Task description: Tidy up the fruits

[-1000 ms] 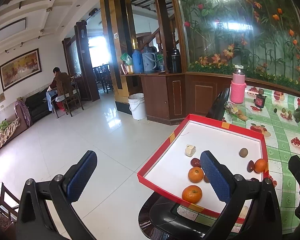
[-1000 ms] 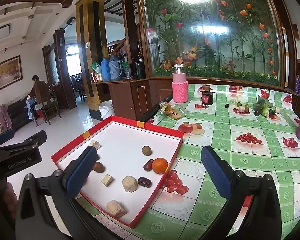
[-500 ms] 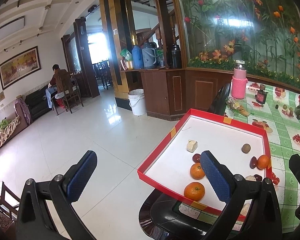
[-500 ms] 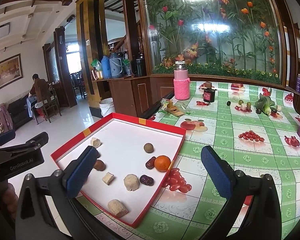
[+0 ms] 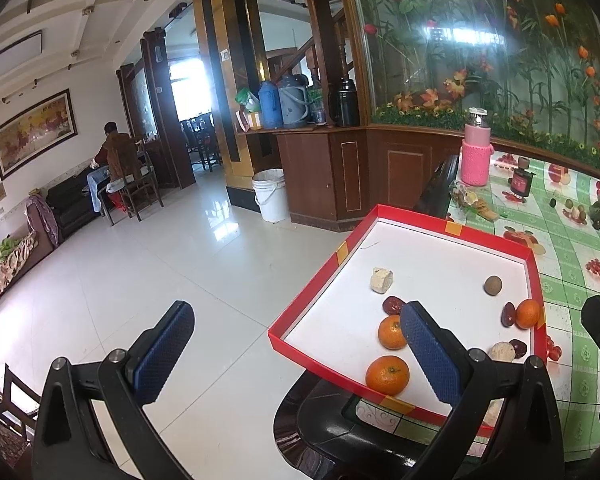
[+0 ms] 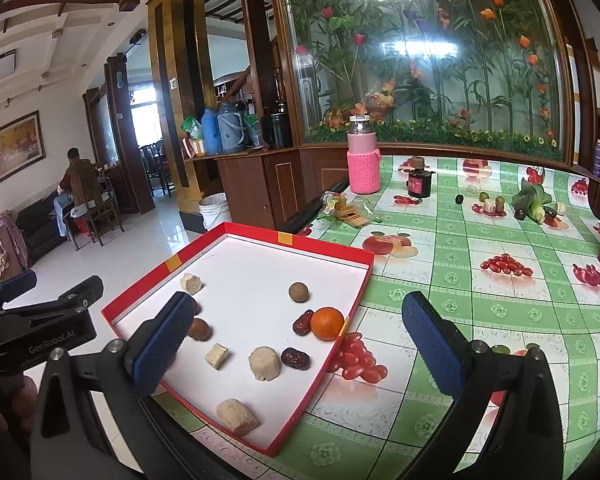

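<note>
Two grippers, both with jaws spread wide and nothing between them, so this looks like the approach stage, before any pick. The red-rimmed tray (image 6: 364,276) sits at the table's corner, lower middle of the right wrist view, and it holds the whole mix. There's an orange (image 6: 327,323) against the right wall with a dark date (image 6: 302,322) touching it, a round brown fruit (image 6: 299,292) a bit above, another date (image 6: 295,359) lower down, and several pale crumbly chunks (image 6: 264,363) scattered toward the near edge.

The left gripper (image 5: 296,356) hovers off the tray's left corner, partly over the floor. Its view shows two more oranges (image 5: 387,375) in the lower middle of the frame, just beside its right finger. One of them is partly hidden behind the pad.

The right gripper (image 6: 296,344) is lined up over the tray's near half, well above the fruit — no contact yet.

Judgement: sorting hasn't visibly started, since the oranges are split between opposite sides of the tray. The next move probably calls for dropping one gripper onto a single orange. The one at the wall is awkward — the date is pressed against it and the rim crowds the other side, so a finger would need to slip between them cleanly. The two oranges near the left gripper look like the easier start.
</note>
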`<state>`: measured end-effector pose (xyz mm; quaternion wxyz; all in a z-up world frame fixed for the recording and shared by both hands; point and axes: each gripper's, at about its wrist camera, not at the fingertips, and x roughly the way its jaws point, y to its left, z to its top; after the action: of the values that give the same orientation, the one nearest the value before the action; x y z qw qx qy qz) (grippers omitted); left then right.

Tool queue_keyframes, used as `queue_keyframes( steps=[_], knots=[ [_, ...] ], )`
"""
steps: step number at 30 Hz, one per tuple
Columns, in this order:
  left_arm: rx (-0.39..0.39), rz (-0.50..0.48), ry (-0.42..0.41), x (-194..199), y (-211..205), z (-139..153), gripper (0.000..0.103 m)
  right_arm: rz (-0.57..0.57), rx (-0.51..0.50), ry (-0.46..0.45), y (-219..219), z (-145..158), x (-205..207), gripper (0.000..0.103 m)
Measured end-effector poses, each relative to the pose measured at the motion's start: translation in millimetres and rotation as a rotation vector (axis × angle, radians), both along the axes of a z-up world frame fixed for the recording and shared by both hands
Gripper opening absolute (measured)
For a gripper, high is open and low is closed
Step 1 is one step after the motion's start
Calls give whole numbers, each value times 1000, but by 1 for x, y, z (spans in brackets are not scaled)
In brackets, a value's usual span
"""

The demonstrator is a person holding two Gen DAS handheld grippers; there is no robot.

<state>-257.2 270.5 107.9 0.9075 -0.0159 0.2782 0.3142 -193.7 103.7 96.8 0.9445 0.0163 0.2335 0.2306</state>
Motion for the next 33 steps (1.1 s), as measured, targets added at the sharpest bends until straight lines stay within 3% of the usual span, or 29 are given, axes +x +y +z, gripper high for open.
queue_keyframes(
  steps=[33],
  knots=[
    [-11,-3,13,1,2,-8,103,8,-8,18,10,-5,2,103]
  ],
)
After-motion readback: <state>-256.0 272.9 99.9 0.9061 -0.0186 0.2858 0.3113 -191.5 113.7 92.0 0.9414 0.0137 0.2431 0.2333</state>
